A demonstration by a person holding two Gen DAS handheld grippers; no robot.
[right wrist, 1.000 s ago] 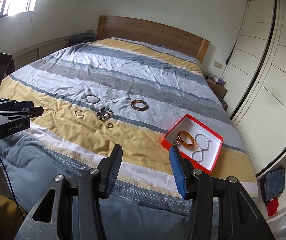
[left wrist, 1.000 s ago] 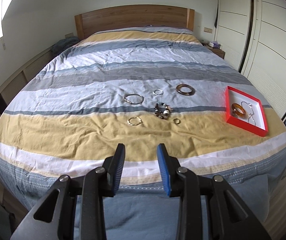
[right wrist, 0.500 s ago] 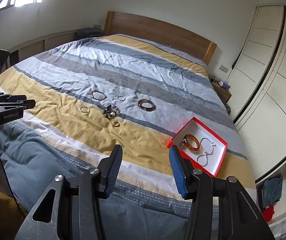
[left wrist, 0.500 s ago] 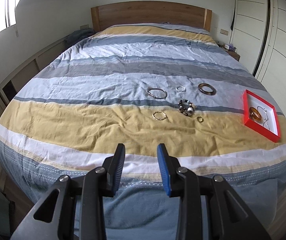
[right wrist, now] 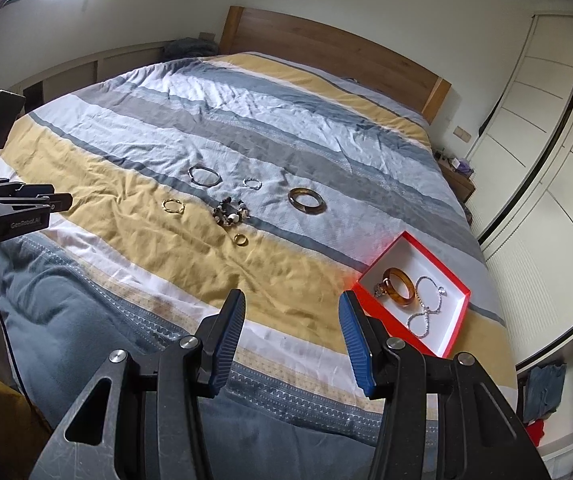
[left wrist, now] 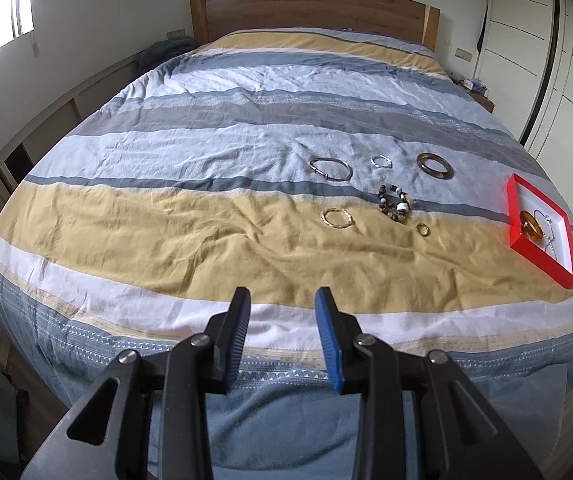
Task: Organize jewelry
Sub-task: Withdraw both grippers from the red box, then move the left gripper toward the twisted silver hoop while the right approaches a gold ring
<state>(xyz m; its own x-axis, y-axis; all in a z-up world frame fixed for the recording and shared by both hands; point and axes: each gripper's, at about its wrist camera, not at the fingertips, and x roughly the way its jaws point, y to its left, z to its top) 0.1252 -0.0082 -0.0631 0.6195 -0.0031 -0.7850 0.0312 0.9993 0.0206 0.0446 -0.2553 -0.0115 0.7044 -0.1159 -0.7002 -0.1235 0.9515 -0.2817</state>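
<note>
Red box (left wrist: 541,227) shifted right | bed (left wrist: 190,216) seemingly nearer | fingers (left wrist: 242,320) unchanged

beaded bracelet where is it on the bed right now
In the right wrist view the beaded bracelet lies mid-bed on the striped duvet, between the thin gold bangle and the small gold ring.
</note>
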